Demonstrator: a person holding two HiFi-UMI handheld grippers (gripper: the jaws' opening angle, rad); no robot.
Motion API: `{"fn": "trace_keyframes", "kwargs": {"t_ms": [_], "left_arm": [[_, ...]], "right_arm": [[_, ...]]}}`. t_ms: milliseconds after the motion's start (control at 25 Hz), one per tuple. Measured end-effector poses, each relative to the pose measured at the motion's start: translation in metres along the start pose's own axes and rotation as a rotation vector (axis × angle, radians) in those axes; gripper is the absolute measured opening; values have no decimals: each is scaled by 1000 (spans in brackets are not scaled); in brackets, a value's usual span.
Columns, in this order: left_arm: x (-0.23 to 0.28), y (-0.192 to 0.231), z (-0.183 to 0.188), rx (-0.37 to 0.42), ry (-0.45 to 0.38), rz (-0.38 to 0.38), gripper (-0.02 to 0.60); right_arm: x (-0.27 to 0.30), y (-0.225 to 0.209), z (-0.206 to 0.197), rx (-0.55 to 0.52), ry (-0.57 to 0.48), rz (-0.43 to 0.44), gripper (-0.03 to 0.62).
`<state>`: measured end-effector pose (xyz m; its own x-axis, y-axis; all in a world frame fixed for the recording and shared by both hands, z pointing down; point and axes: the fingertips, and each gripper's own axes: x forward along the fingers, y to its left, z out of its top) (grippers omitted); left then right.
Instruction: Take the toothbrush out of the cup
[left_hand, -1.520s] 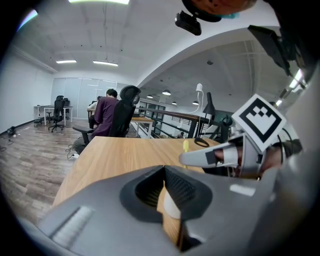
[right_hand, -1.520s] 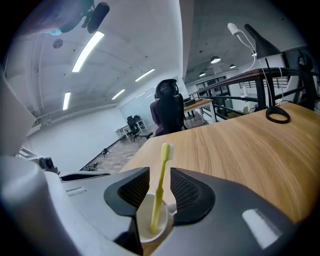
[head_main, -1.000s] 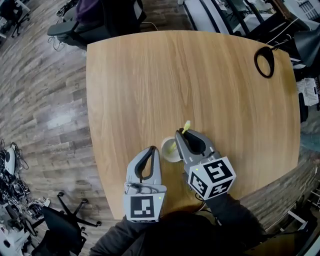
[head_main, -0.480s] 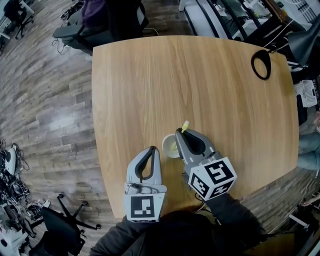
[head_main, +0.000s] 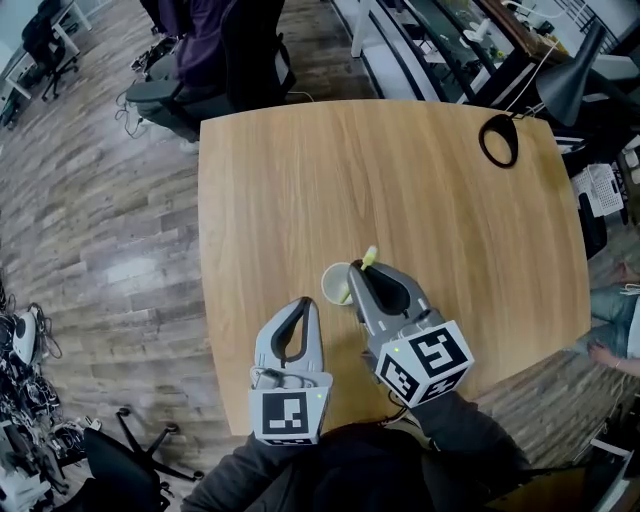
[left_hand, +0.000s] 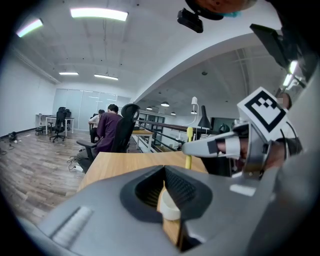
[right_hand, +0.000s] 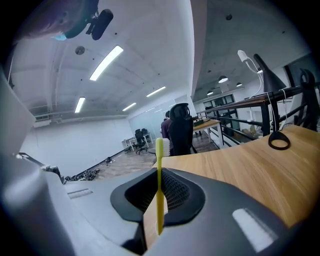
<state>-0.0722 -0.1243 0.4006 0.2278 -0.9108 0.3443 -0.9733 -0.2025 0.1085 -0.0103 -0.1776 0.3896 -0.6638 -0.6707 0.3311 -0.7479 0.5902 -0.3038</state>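
Observation:
A yellow-green toothbrush (head_main: 369, 257) stands upright between the pads of my right gripper (head_main: 356, 271), which is shut on its handle. Its head pokes above the jaws in the right gripper view, where the toothbrush (right_hand: 159, 150) runs straight down through my right gripper (right_hand: 160, 176). The white cup (head_main: 335, 281) stands on the wooden table (head_main: 400, 180) just left of and below that gripper. The brush's lower end hangs over the cup's rim. My left gripper (head_main: 305, 301) is shut with nothing in it, near the cup's front; behind its jaws shows the cup (left_hand: 170, 209).
A black ring (head_main: 497, 140) lies at the table's far right corner, beside a desk lamp (head_main: 566, 86). A person sits on an office chair (head_main: 215, 60) beyond the far edge. The table's front edge runs just under my hands.
Both grippers have risen. The right one has drawn the toothbrush upward from the cup, which now sits lower and further from the jaws.

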Motion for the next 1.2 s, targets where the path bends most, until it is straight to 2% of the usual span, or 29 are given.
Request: {"fn": "trace_keyframes", "kwargs": {"t_ms": [560,800,1200], "left_arm": [[-45,-28,36,56,-116,-43,8],[-56,-35,44,92,-142,-46,8],[-55,-35,47,86,-157,-37,8]], "right_arm": [[-73,44,45,-42,-166,9,20],[-88,53,50,-59,-196,14,20],[-92,48,37,-68,-190,14,20]]}}
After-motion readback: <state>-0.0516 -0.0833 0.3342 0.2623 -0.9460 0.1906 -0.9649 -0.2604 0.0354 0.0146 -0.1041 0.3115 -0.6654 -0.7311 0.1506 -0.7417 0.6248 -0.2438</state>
